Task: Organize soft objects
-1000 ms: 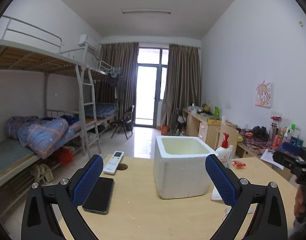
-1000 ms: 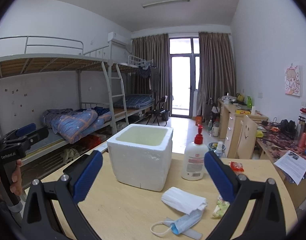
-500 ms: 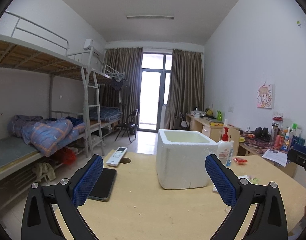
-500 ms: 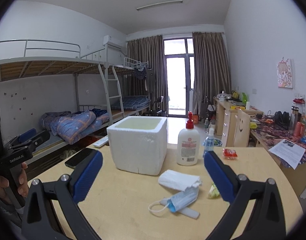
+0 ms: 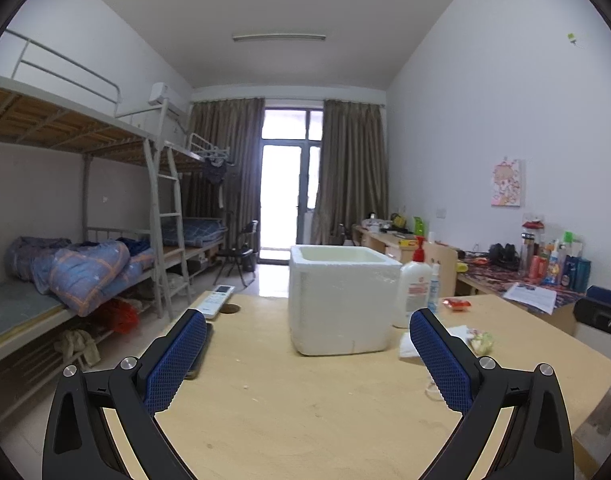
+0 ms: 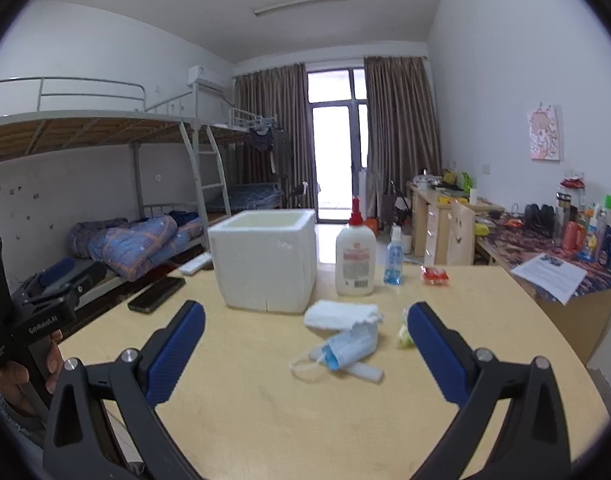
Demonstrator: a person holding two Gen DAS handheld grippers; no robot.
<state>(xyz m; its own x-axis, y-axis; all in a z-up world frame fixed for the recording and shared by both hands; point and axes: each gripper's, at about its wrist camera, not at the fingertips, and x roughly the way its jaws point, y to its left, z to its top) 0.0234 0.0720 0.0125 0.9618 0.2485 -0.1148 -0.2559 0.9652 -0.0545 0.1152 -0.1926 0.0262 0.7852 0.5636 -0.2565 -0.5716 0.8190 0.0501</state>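
A white foam box [image 6: 265, 260] [image 5: 341, 300] stands open-topped on the round wooden table [image 6: 285, 400]. In front of it in the right wrist view lie a folded white cloth [image 6: 341, 314], a blue face mask [image 6: 345, 350] and a small yellow-green packet [image 6: 404, 330]. My right gripper [image 6: 305, 320] hangs open above the table, short of the cloth and mask, holding nothing. My left gripper [image 5: 307, 330] is open too, aimed at the foam box from the near table edge. The cloth [image 5: 409, 346] and packet [image 5: 480, 338] show partly behind its right finger.
A white pump bottle [image 6: 355, 258], a small blue bottle [image 6: 393, 264] and a red packet [image 6: 434, 274] stand behind the soft things. A black phone [image 6: 157, 289] and white remote [image 5: 218, 300] lie left of the box. Bunk beds at left, cluttered desks at right.
Both grippers have dropped lower and drawn back slightly, so the foam box and table items sit higher in view. Both stay open and empty.
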